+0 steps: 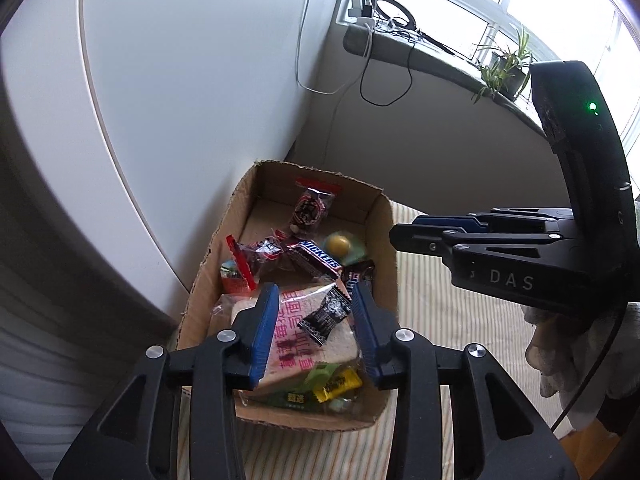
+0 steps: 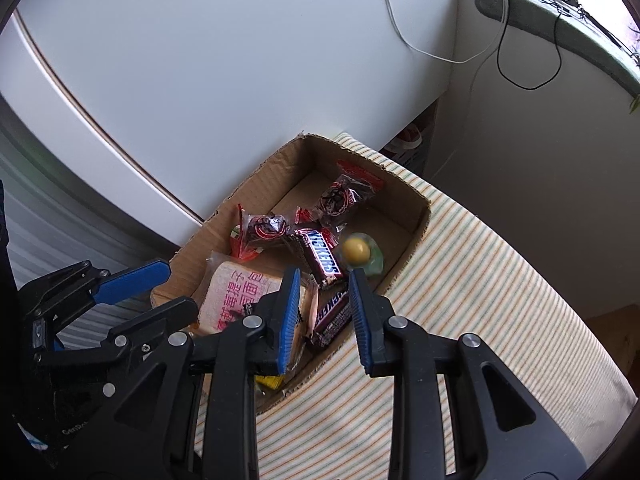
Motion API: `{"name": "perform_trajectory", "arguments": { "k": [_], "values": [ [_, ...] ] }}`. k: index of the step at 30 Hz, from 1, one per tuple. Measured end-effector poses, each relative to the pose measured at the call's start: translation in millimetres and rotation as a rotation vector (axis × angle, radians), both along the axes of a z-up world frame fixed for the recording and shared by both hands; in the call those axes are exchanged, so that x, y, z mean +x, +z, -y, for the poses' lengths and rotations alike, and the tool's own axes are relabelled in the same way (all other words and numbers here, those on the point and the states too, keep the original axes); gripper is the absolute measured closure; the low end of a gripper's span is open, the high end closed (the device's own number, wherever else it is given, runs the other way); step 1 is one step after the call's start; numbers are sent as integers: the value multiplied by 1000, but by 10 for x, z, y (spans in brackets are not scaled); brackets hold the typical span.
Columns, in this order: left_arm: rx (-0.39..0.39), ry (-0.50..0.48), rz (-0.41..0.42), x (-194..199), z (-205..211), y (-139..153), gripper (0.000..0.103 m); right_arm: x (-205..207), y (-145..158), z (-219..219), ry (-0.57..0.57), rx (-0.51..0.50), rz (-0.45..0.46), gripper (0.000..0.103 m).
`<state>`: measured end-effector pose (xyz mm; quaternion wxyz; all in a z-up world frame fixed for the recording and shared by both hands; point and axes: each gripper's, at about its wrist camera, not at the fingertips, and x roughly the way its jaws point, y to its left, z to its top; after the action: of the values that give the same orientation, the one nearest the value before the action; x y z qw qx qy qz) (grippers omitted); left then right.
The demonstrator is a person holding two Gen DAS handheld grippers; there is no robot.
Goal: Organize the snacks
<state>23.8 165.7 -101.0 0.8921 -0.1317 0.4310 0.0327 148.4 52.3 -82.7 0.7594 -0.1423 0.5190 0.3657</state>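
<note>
- Left wrist view looks down into a cardboard box (image 1: pixel 384 240) packed with snacks: a wrapped sandwich (image 1: pixel 320 332), a small black packet (image 1: pixel 326 314) lying on it, a Snickers bar (image 1: pixel 318 258), a round yellow sweet (image 1: pixel 339 244) and red-and-dark packets (image 1: pixel 310 206) toward the far end.
- Nothing blocks the box from above except the two grippers themselves.
- Left gripper (image 1: pixel 316 316) hangs over the sandwich with its blue pads partly apart; the black packet sits between them, untouched, nothing held.
- Right gripper (image 2: pixel 325 312) hovers over the box's near corner, jaws close together and empty, a second Snickers bar (image 2: pixel 332 312) showing in the gap below.
- Box stands on a striped cloth (image 2: pixel 480 280), touching a white cabinet (image 1: pixel 180 80).
- Beyond, a windowsill (image 1: pixel 420 56) carries cables, chargers and a potted plant (image 1: pixel 506 64).
</note>
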Motion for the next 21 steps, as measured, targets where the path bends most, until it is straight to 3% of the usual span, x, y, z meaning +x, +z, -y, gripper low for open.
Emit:
{"name": "perform_trajectory", "arguments": {
  "k": [13, 17, 21],
  "values": [
    [52, 65, 23, -391, 170, 279, 66, -485, 375, 383, -26, 35, 93, 74],
    [69, 96, 26, -505, 195, 339, 66, -716, 489, 465, -29, 44, 145, 42],
    [122, 123, 18, -564, 229, 421, 66, -863, 544, 593, -57, 54, 152, 42]
  ]
}}
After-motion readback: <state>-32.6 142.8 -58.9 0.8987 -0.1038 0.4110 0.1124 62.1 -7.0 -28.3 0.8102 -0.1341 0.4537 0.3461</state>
